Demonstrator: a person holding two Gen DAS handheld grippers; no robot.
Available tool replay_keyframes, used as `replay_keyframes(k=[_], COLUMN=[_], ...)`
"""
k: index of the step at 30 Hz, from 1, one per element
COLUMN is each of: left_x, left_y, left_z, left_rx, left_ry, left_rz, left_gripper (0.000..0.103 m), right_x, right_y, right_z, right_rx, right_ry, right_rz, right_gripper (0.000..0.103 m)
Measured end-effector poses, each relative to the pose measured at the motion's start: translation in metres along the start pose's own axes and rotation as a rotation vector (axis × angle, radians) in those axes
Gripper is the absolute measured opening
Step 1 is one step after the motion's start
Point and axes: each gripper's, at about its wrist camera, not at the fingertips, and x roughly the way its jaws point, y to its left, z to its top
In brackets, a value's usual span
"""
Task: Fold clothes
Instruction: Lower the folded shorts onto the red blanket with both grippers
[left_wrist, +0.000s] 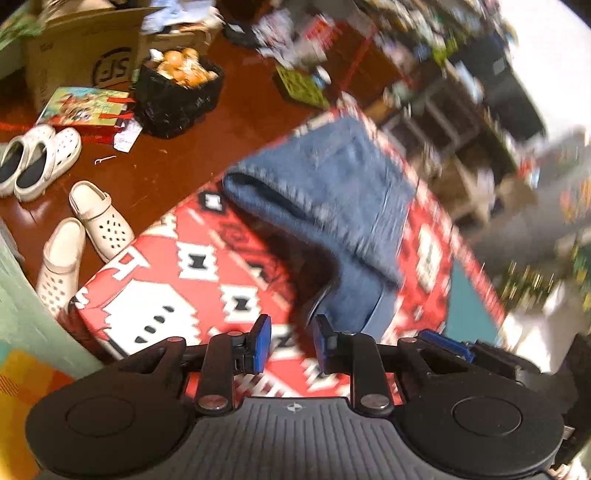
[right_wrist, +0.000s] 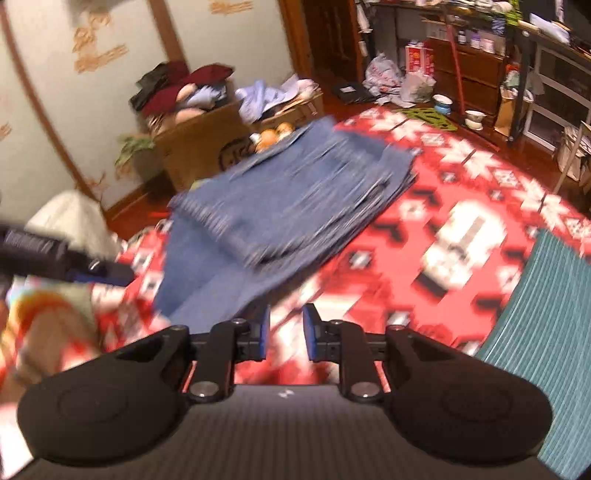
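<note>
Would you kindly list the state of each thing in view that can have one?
Left tongs: open, empty, above the red patterned cloth.
Right tongs: open, empty.
Jeans: folded over in layers, lying on the red patterned cloth.
Teal cloth: lying flat at the edge.
Cardboard box: open, heaped with clothes.
White clogs: loose on the floor, unworn.

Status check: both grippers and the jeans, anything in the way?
Left gripper open, empty. Right gripper open, empty. Jeans folded on the red patterned cloth, not held. Teal fabric lies to the right, apart from the jeans; both views blurred.
</note>
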Motion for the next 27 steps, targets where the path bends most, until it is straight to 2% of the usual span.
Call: replay_keyframes(k=[3,5,9,10,14,15,17,18,21,23,24,25,26,27], left_x=[0.008,0.012,0.020,0.023,0.027,0.028,0.031,0.032,0.036,0.038,0.039,0.038,0.038,0.038], left_y=[-0.007,-0.009,-0.010,-0.008,-0.003,-0.002,0.001,0.003,0.010,0.016,0.019,0.020,0.020,0.021], left_z=[-0.005,-0.009,-0.009,-0.007,0.002,0.005,0.010,0.013,0.018,0.019,0.019,0.017,0.015,0.012], left_rx=[0.121,0.173,0.236,0.228,0.135,0.099,0.028,-0.008,-0.119,-0.202,-0.230,-0.227,-0.224,-0.222], left_ry=[0.032,0.020,-0.032,-0.046,-0.051,-0.040,-0.020,-0.009,0.024,0.049,0.057,0.062,0.067,0.072], left_rz=[0.032,0.009,-0.026,-0.056,-0.196,-0.209,-0.237,-0.250,-0.285,-0.313,-0.321,-0.310,-0.299,-0.287], left_gripper=[0.024,0.030,0.030,0.029,0.028,0.027,0.014,0.011,0.011,0.011,0.011,0.011,0.010,0.010], right_x=[0.005,0.014,0.024,0.026,0.029,0.031,0.032,0.033,0.038,0.041,0.041,0.042,0.042,0.041], right_y=[0.021,0.036,0.058,0.062,0.067,0.067,0.066,0.067,0.069,0.070,0.072,0.073,0.074,0.075], right_z=[-0.017,-0.024,-0.031,-0.031,-0.024,-0.022,-0.019,-0.019,-0.017,-0.016,-0.016,-0.016,-0.016,-0.017], right_rx=[-0.029,-0.077,-0.133,-0.136,-0.097,-0.083,-0.057,-0.048,-0.045,-0.044,-0.043,-0.042,-0.050,-0.059], right_ry=[0.014,0.041,0.044,0.033,-0.003,-0.008,-0.015,-0.015,-0.017,-0.021,-0.024,-0.027,-0.028,-0.030], right_rz=[0.019,0.020,0.038,0.037,0.027,0.026,0.028,0.030,0.027,0.024,0.021,0.019,0.006,-0.001], right_gripper=[0.021,0.021,0.021,0.021,0.021,0.021,0.023,0.024,0.031,0.031,0.029,0.022,0.005,0.004])
